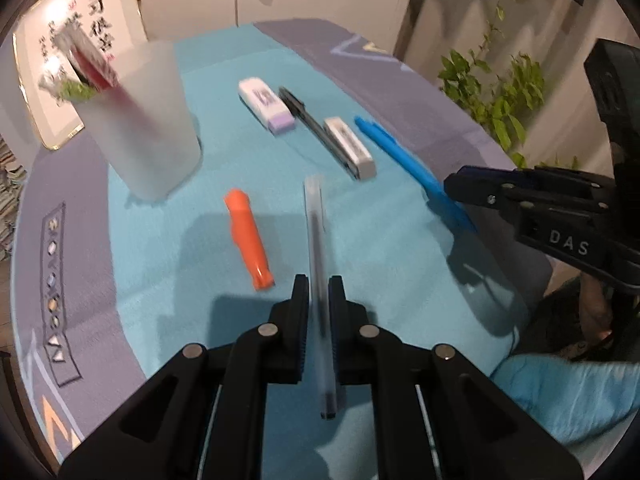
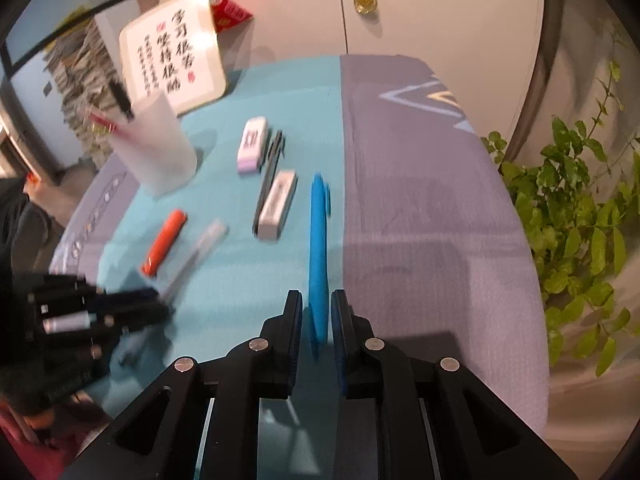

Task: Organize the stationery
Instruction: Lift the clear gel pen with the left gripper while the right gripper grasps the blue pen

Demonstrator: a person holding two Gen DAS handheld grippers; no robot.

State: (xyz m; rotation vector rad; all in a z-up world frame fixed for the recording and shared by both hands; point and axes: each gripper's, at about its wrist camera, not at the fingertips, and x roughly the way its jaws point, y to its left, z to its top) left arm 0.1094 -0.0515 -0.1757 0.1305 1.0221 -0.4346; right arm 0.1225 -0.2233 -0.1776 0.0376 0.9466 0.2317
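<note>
Clear pen between left fingers

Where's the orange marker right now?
The orange marker lies on the teal mat, between the frosted cup and the clear pen held in the left tongs; in the right wrist view it is left of centre.

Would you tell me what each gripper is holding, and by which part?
Left gripper clamps the clear pen near its tip end; right gripper clamps the blue pen near its lower end.
</note>
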